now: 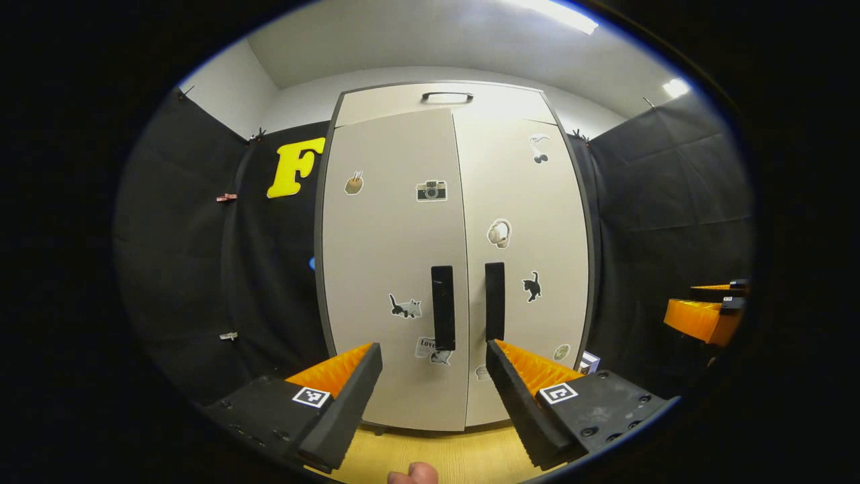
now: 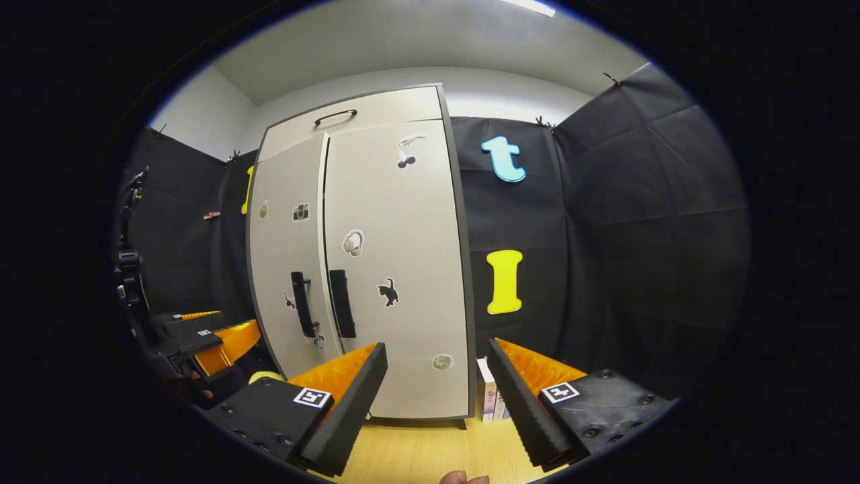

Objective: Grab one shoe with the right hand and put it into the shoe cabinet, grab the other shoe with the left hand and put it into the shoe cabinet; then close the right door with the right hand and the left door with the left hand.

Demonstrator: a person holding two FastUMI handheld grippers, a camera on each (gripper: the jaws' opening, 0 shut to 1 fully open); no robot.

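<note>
1. Your shoe cabinet [image 1: 457, 262] stands upright straight ahead in the left gripper view, with both doors shut, so you cannot tell what is inside it.
2. The left door [image 1: 393, 269] and the right door [image 1: 524, 255] meet at a thin seam down the middle; in the right gripper view the same cabinet [image 2: 396, 269] sits to the left of centre, seen at an angle.
3. Two dark upright handles flank that seam: the left handle [image 1: 443, 307] and the right handle [image 1: 494, 301], close together but apart.
4. Small stickers dot both doors, among them a camera sticker [image 1: 431, 191] and a black cat sticker [image 1: 532, 287].
5. A top panel above the doors carries a curved pull handle [image 1: 447, 97].
6. Your left hand-held gripper [image 1: 434, 356] is spread wide with nothing between its fingers, short of the doors and touching neither handle.
7. Your right hand-held gripper [image 2: 437, 356] is likewise spread wide and holds nothing, pointed at the cabinet's right edge.
8. The cabinet stands on a light wooden floor [image 1: 463, 457].
9. A few thin boxes or books [image 2: 489, 396] stand just beside the cabinet's right side, against the black cloth wall [image 2: 638, 235].
</note>
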